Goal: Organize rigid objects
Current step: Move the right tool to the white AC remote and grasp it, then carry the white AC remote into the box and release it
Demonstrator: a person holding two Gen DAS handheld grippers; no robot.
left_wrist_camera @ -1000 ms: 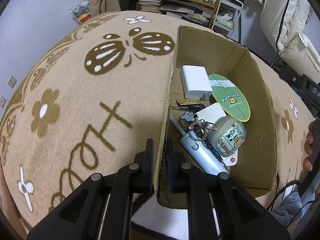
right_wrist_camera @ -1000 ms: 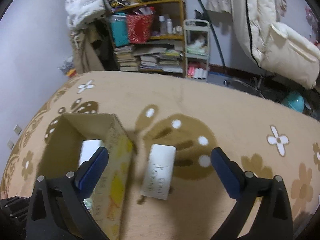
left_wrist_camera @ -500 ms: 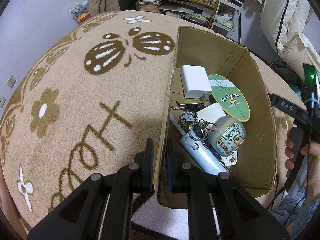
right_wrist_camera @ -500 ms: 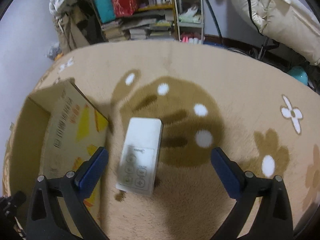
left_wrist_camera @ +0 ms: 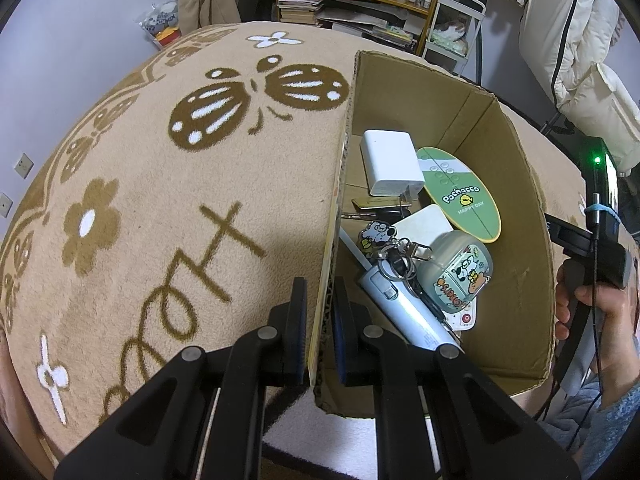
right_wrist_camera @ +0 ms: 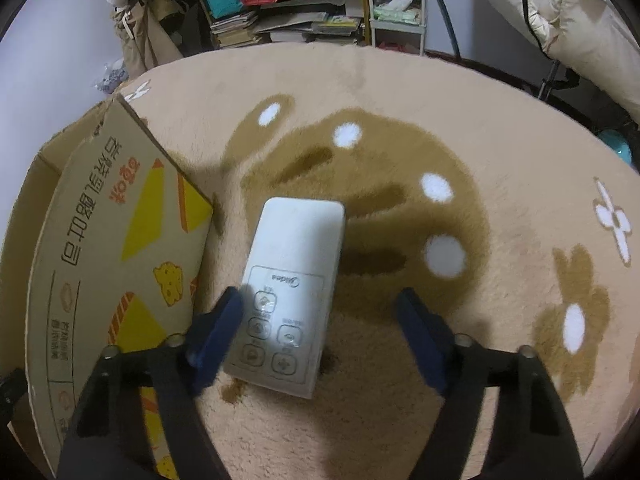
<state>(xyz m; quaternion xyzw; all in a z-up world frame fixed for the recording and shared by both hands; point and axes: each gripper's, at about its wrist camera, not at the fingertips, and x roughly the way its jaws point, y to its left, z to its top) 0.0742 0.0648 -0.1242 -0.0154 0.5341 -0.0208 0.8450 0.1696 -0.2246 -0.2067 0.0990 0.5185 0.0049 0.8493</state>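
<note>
My left gripper (left_wrist_camera: 320, 312) is shut on the near left wall of an open cardboard box (left_wrist_camera: 516, 216) that stands on a tan rug. The box holds a white charger (left_wrist_camera: 390, 162), a green oval card (left_wrist_camera: 460, 196), a cartoon earbud case (left_wrist_camera: 460, 270), keys with a keyring (left_wrist_camera: 394, 254) and a pale blue device (left_wrist_camera: 412, 312). In the right wrist view a white remote (right_wrist_camera: 292, 284) lies face up on the rug beside the box (right_wrist_camera: 112, 264). My right gripper (right_wrist_camera: 320, 332) is open, with its jaws on either side of the remote's near end.
The patterned rug (left_wrist_camera: 160, 184) extends left of the box and to the right of the remote (right_wrist_camera: 500, 200). Shelves with books and bags (right_wrist_camera: 280, 4) stand beyond the rug's far edge. The right hand and its gripper handle (left_wrist_camera: 588, 264) show beside the box's right wall.
My right gripper has come down and forward over the remote, and its jaws have narrowed around it. My left gripper and the box have not moved.
</note>
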